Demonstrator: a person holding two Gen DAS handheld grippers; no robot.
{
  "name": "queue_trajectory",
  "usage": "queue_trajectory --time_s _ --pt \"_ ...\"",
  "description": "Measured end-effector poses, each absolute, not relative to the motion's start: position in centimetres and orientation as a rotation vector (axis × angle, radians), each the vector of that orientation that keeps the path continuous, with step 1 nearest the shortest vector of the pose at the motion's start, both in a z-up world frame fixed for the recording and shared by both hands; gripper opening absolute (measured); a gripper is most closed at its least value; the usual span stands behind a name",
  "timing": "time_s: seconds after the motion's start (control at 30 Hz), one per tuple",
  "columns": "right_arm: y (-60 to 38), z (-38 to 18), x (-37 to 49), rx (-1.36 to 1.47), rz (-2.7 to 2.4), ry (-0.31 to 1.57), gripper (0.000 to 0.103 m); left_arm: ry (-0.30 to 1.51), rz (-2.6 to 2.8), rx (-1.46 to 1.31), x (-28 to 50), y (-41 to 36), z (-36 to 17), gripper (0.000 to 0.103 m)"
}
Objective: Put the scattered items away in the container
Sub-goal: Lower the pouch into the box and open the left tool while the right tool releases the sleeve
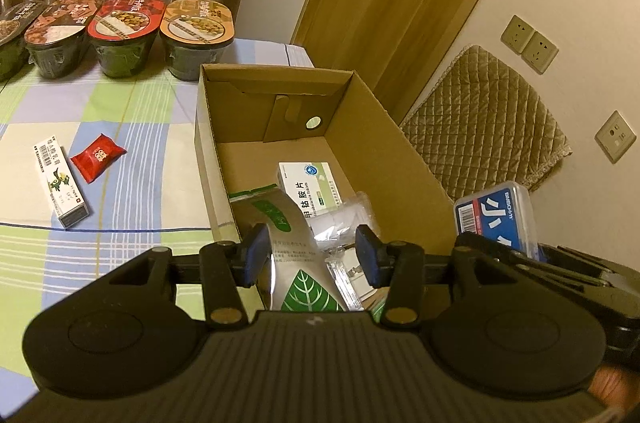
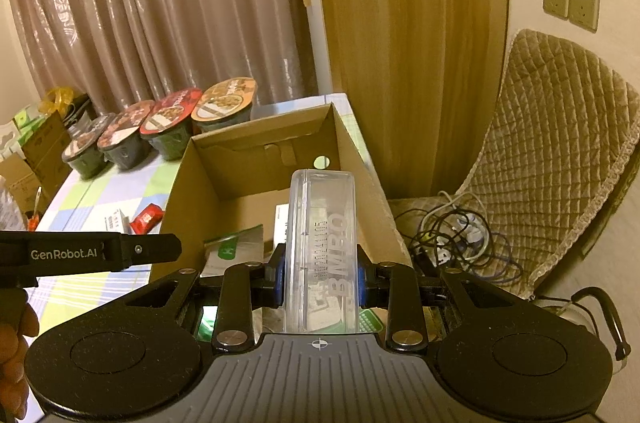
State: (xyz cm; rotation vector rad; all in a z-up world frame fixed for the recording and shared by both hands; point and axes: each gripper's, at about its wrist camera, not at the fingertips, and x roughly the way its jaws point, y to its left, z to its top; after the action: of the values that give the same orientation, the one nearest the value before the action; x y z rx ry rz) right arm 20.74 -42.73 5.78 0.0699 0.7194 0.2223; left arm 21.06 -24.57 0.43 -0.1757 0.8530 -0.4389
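Right gripper clamped on a clear rectangular plastic case with a blue printed label, held on edge above the near end of the open brown cardboard box. Left gripper spread wide, nothing between its pads, hovering over the same box.

Inside already: silver foil pouch with green leaf print, white medicine carton, crinkled clear wrapper. Still out on the checked worktop: long white carton, small red sachet.

Judgement: lower the case well below the rim before letting go, steering toward the bare floor at the far end. Left should stay clear of the drop.
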Motion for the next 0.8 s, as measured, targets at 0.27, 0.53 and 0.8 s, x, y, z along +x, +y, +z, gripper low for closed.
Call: queue_trajectory --time_s 0.27,0.53,0.8 --pt "-42.4 5.7 21.1 0.059 0.226 0.722 0.034 0.851 -0.435 -0.173 20.7 -24.1 0.4 0.044" --pt "-41.8 5.5 21.5 0.052 0.239 0.714 0.034 0.854 -0.427 -0.181 20.6 -23.4 0.3 0.044" --pt "-41.7 5.2 21.6 0.048 0.256 0.703 0.034 0.856 -0.418 -0.187 20.6 -22.8 0.2 0.045"
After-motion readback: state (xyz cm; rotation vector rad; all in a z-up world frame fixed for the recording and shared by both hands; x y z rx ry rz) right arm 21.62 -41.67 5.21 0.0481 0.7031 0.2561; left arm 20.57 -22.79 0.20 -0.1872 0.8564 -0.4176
